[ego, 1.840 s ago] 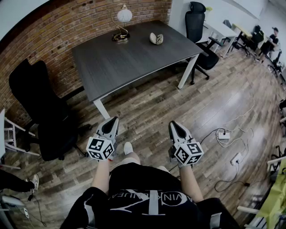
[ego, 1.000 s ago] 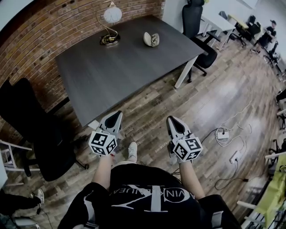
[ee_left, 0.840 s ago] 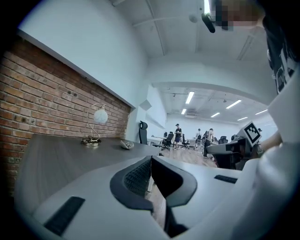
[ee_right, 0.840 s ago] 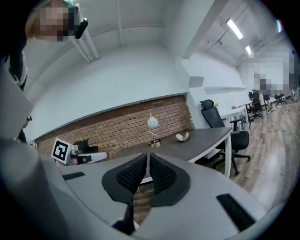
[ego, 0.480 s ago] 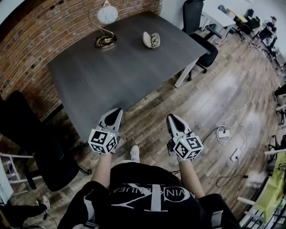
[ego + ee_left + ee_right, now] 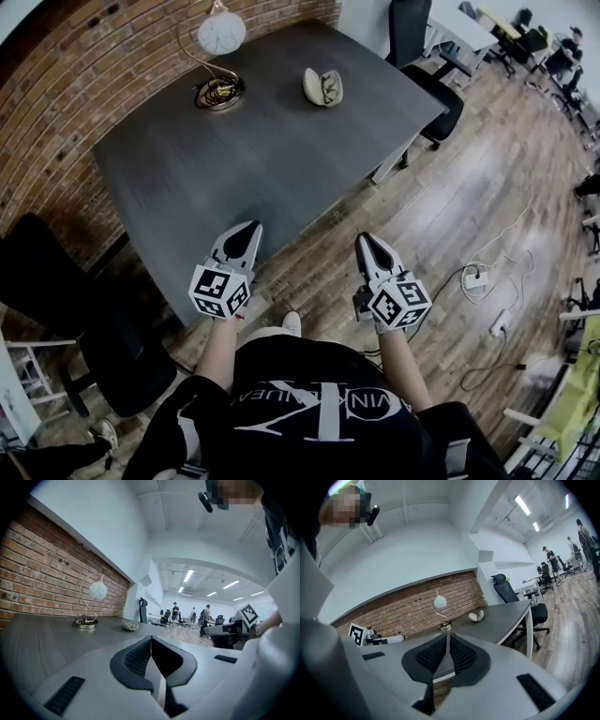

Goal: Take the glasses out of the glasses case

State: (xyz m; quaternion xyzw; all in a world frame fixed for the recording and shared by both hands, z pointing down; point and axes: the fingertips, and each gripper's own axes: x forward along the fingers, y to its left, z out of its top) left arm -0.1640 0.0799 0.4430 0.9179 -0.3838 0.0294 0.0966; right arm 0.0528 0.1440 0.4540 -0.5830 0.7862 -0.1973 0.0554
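- Pale, shell-shaped glasses case (image 6: 323,87) lying toward the far end of the dark desk (image 6: 234,178). Apparently hinged open, with something dark inside, likely the glasses, too small to confirm.
- Farther left on the same desk, a globe lamp (image 6: 220,36) on a curved stem and round base, apart from the case.
- Pressed together with nothing between the jaws, the left gripper (image 6: 249,231), held low at the desk's near edge and pointed roughly toward lamp and case.
- Likewise closed and empty, the right gripper (image 6: 365,242), level with the left and over the wooden floor (image 6: 469,197) just off the desk's near edge.
- Both well apart from the case: judged an approach on foot, jaws closed for carrying, not yet a reach.
- Task not begun, by this reading. Next, probably, closing the distance, then spreading one gripper to steady the case and the other to lift the frame.
- Around the desk: brick wall (image 6: 56,84) behind, black office chairs (image 6: 66,309) at the sides, cables (image 6: 511,244) and a power strip (image 6: 473,279) on the floor at right.
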